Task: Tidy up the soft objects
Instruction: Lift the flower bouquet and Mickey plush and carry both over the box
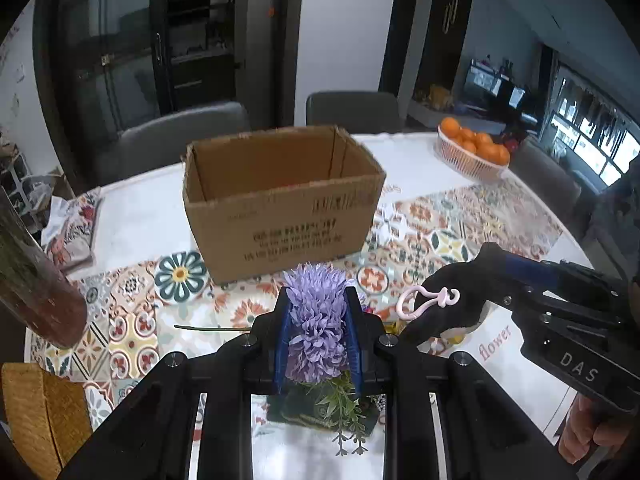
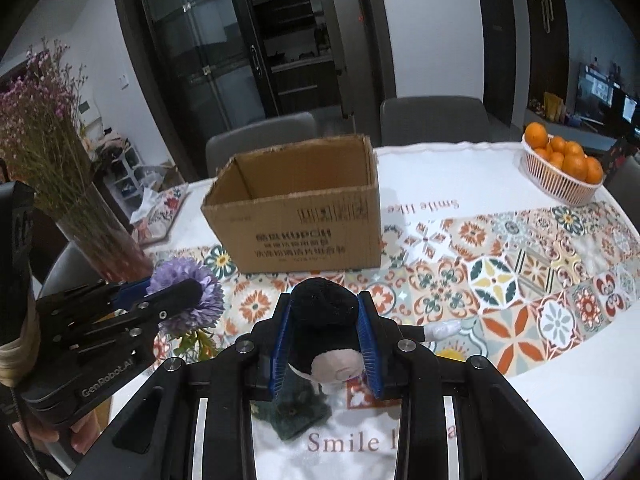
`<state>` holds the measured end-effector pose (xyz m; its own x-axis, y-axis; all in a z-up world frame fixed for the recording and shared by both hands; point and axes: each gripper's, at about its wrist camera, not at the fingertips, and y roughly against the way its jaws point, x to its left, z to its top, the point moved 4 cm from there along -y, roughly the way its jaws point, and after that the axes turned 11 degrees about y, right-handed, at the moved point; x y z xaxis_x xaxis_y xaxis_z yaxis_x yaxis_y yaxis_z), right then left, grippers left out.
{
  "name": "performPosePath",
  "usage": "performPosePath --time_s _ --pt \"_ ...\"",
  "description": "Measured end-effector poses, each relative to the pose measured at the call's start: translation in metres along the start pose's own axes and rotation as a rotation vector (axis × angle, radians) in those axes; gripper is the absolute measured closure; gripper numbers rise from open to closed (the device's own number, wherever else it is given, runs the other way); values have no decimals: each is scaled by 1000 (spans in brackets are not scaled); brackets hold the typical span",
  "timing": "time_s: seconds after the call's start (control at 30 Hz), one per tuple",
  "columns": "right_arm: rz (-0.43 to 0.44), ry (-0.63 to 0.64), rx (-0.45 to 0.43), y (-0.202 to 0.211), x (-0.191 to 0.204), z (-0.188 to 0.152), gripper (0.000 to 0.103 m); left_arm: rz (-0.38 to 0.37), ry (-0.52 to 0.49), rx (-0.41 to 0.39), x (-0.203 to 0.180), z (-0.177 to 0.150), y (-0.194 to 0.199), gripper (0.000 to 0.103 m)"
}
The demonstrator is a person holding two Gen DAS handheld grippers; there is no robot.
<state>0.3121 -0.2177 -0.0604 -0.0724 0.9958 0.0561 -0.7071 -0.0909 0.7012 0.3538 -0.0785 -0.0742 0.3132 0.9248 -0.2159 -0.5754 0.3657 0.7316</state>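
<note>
An open, empty cardboard box (image 1: pixel 280 204) stands on the table beyond both grippers; it also shows in the right wrist view (image 2: pixel 300 220). My left gripper (image 1: pixel 318 304) is shut on a purple artificial flower (image 1: pixel 318 320), held above the table; it shows at the left of the right wrist view (image 2: pixel 188 300). My right gripper (image 2: pixel 325 308) is shut on a black and white plush toy (image 2: pixel 324 320). In the left wrist view the toy (image 1: pixel 452 304) carries a pink clip (image 1: pixel 424 300) and hangs to the right of the flower.
A basket of oranges (image 2: pixel 560 168) sits at the far right. A glass vase of dried flowers (image 2: pixel 68 184) stands at the left. A tissue pack (image 1: pixel 72 228) lies at the far left. A woven basket (image 1: pixel 44 412) is at the near left. Grey chairs (image 2: pixel 432 120) stand behind the table.
</note>
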Motion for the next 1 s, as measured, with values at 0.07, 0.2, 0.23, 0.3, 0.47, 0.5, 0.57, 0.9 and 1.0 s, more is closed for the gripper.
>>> performPosePath --time_s 0.07,0.2,0.23,0.3,0.47,0.5,0.57,0.9,1.0 --pt "2 -1 -20 3 -1 8 70 -2 3 -15 -1 6 4 78" --pt "4 2 -59 9 -2 24 70 -12 11 -39 -3 20 11 79" --pt "6 2 -71 11 -2 29 70 -14 13 -48 -3 25 13 79" --pt "10 4 -88 14 -2 36 70 -18 18 -63 -3 32 17 79" --pt "25 6 -131 19 -1 56 70 -25 28 -100 -3 52 25 79" --pt "27 6 -138 19 -1 59 70 -26 30 -105 -3 55 26 79" --pt "35 6 -152 20 -1 68 70 -26 37 -117 -2 63 28 79" --pt "47 25 -195 13 -1 111 70 -24 48 -128 4 98 21 79" --pt "58 27 -200 8 -2 125 70 -21 43 -122 5 110 15 79"
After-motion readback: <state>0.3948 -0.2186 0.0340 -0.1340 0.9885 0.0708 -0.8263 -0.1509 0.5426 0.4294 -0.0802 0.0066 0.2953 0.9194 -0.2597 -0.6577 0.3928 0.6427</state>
